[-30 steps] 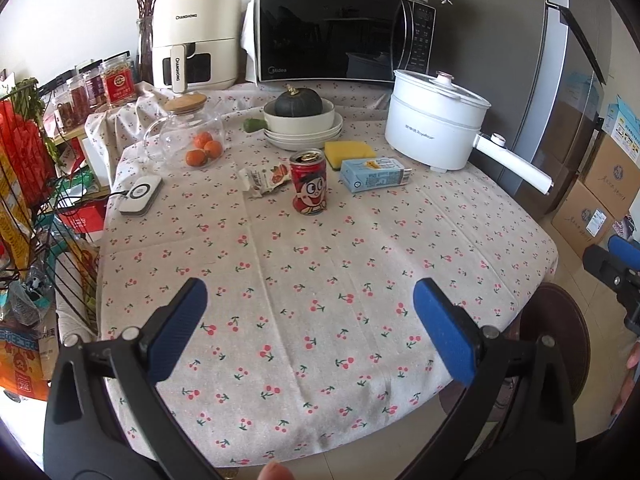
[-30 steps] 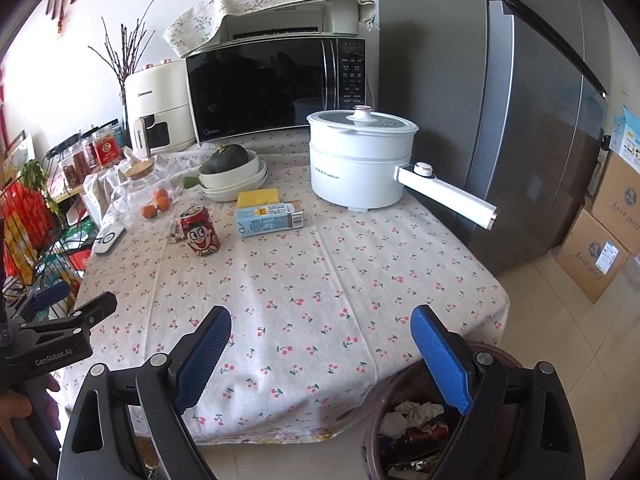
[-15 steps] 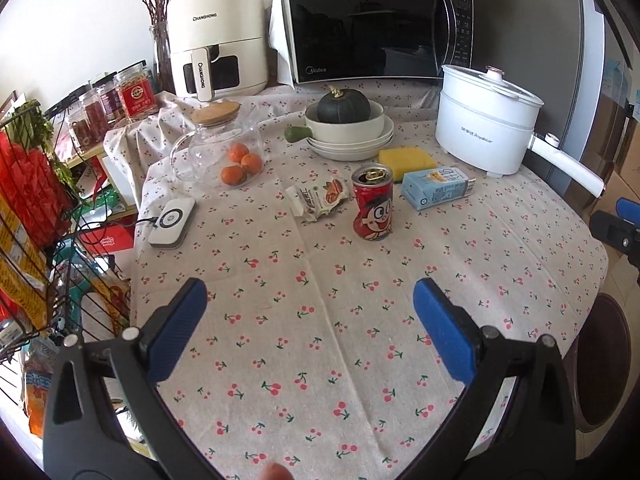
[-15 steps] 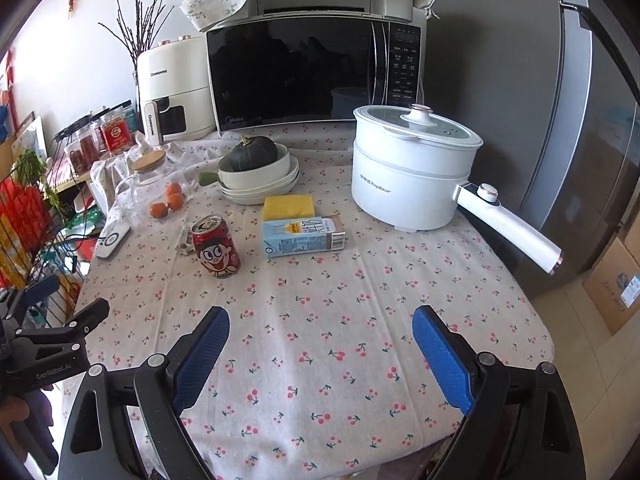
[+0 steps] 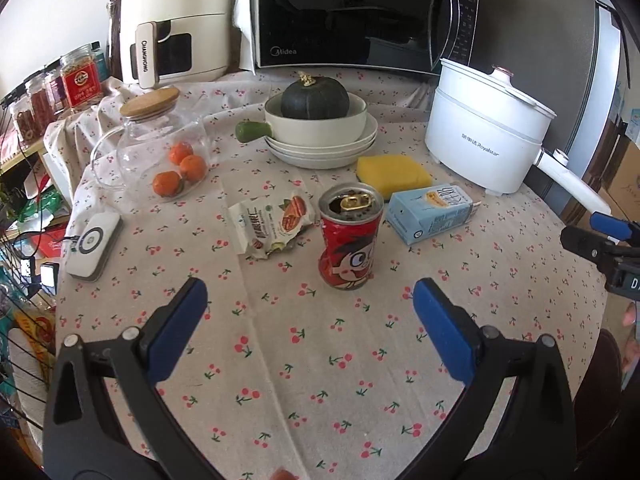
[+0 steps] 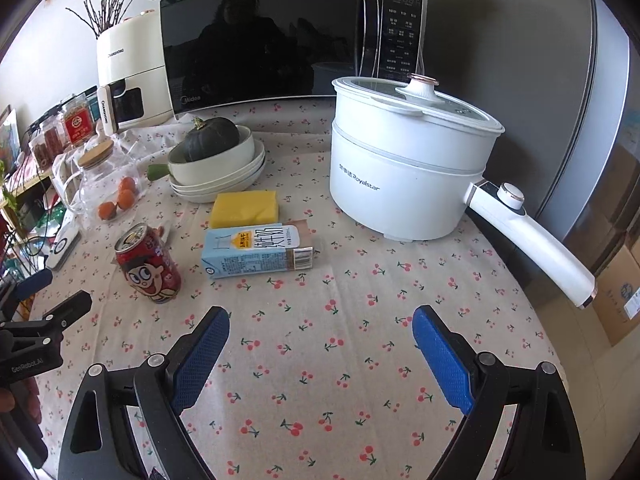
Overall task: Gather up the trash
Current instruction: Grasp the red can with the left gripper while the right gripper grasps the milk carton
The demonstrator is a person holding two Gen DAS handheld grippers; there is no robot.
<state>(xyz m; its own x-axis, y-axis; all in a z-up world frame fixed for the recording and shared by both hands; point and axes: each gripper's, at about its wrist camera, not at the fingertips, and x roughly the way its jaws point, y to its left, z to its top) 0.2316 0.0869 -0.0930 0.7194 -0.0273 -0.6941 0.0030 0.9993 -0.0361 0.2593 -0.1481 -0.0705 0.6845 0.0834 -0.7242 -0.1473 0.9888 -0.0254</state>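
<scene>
Left gripper (image 5: 306, 306): you held it wide, empty, facing the red can (image 5: 351, 236).
Right gripper (image 6: 320, 338): wide, empty.
Left view only: snack wrapper (image 5: 270, 222) lay flat beside the can.

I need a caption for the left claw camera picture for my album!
Open left claw hovers over the cherry tablecloth, facing a red can, snack wrapper and blue carton.

Ahead of me on table (image 5: 320, 360): can (image 5: 350, 236) upright, wrapper (image 5: 272, 220) just left of it, carton (image 6: 256, 250) lying right. Sponge (image 6: 245, 208) behind carton, maybe touching. Bowl stack (image 5: 320, 136) farther back, squash (image 5: 315, 96) in it. Pot (image 6: 404, 164) far right.
</scene>
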